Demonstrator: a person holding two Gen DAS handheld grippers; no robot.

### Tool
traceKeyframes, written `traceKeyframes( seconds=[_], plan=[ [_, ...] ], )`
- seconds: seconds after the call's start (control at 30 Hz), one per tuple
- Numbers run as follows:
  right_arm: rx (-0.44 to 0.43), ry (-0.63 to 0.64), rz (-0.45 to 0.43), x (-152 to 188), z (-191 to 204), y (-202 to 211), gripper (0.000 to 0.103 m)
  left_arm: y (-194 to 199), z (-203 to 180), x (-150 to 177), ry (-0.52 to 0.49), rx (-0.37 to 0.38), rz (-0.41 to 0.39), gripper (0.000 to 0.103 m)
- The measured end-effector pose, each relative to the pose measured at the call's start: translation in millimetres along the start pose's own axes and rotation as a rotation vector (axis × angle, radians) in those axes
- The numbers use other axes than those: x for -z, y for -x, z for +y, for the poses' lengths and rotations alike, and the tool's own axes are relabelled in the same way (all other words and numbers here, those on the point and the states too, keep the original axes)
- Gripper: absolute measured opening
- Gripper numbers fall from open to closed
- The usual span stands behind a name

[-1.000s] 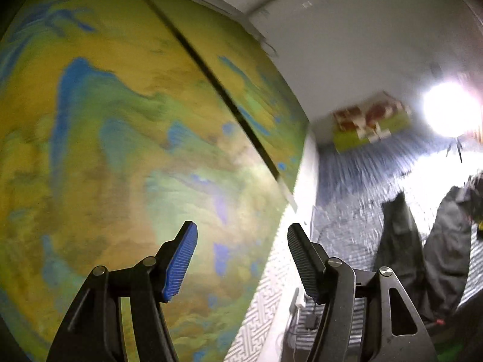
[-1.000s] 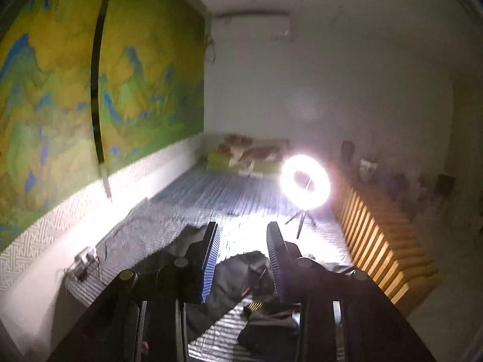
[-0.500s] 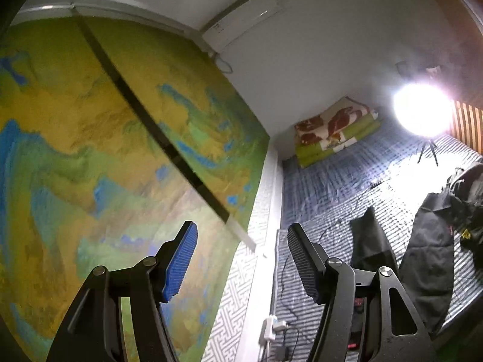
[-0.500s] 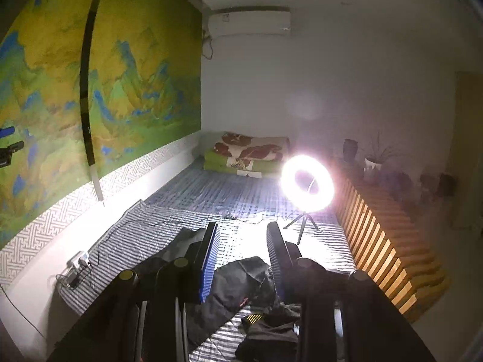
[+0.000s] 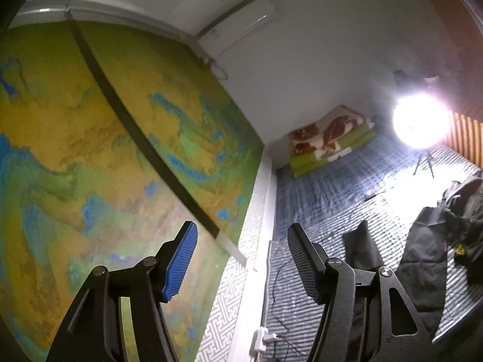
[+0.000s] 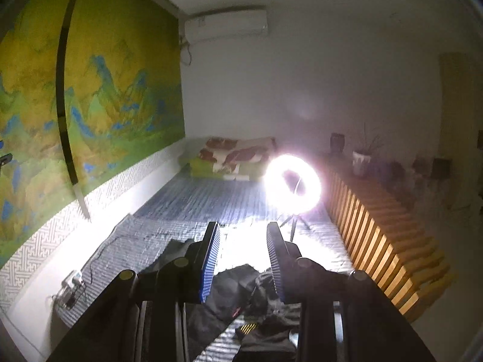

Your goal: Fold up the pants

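**Both hand-held grippers empty above the bed, dark pants spread below**

Nearest in the left wrist view, the left hand-held gripper (image 5: 241, 259) has its jaws wide apart with nothing between the blue-padded fingers; it points toward the seam where the wall meets the bed. In the right wrist view, the right hand-held gripper (image 6: 243, 259) shows a narrower gap, and nothing is clamped there either; cloth shows only behind and below the fingers.

Just beyond the right fingers lie the dark pants (image 6: 232, 289), rumpled on the striped bed cover (image 6: 211, 202), with more bunched dark clothing near the bottom edge. From the left view the pants (image 5: 428, 259) lie to the right, legs spread apart on the cover. A power strip (image 6: 72, 282) with a trailing cable sits by the bed's wall-side edge.

Further along, a lit ring light (image 6: 292, 184) stands on a small tripod on the bed, beside a slatted wooden partition (image 6: 377, 241). At the far end is a stack of folded bedding (image 6: 232, 160). A green and yellow landscape mural (image 6: 105, 96) covers the left-hand wall, and an air conditioner (image 6: 226, 25) is mounted high on the far wall.
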State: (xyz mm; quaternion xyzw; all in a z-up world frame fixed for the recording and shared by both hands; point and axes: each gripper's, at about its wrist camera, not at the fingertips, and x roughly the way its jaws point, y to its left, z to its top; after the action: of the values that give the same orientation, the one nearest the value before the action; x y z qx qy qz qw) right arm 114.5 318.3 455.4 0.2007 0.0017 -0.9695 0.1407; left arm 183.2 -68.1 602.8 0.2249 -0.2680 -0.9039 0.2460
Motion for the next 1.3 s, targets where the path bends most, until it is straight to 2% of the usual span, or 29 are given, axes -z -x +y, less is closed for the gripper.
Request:
traceKeyframes(
  seconds=[0.1,0.17,0.3,0.43,0.5,0.57,0.67,0.77,0.8,0.93,1.0,1.13,1.2,1.3],
  plan=[
    [0.012,-0.004,-0.012,-5,-3,1,0.029,-3,3,-5,0.001,-0.039,0.010,0.066],
    [0.025,-0.011,-0.023,-9,-5,2,0.029,-3,9,-8,0.029,-0.033,0.010,0.066],
    [0.051,-0.031,-0.046,-16,-14,15,0.029,3,6,-9,0.002,-0.030,0.000,0.067],
    [0.076,-0.029,-0.067,-22,-17,24,0.029,0,10,-16,0.014,-0.069,0.011,0.067],
    [0.107,-0.050,-0.081,-35,-24,28,0.029,5,16,-28,0.020,-0.074,-0.001,0.067],
    [0.143,-0.060,-0.102,-47,-29,33,0.029,16,22,-45,0.016,-0.120,-0.032,0.067],
    [0.180,-0.092,-0.136,-71,-41,42,0.029,40,33,-68,0.045,-0.152,-0.088,0.067],
    [0.208,-0.131,-0.160,-90,-53,49,0.029,59,38,-81,0.036,-0.193,-0.130,0.067],
    [0.229,-0.142,-0.174,-95,-57,52,0.029,62,39,-81,0.037,-0.184,-0.137,0.067],
    [0.232,-0.139,-0.174,-93,-59,54,0.029,59,40,-68,0.022,-0.172,-0.127,0.067],
    [0.229,-0.123,-0.158,-85,-55,50,0.029,49,42,-54,0.040,-0.132,-0.102,0.067],
    [0.210,-0.079,-0.124,-63,-44,43,0.029,22,33,-10,0.022,-0.095,-0.040,0.067],
    [0.206,-0.043,-0.109,-51,-34,37,0.029,7,21,20,-0.021,-0.052,0.000,0.067],
    [0.190,-0.024,-0.077,-41,-24,29,0.029,-14,15,53,-0.056,-0.037,0.063,0.067]
  ],
)
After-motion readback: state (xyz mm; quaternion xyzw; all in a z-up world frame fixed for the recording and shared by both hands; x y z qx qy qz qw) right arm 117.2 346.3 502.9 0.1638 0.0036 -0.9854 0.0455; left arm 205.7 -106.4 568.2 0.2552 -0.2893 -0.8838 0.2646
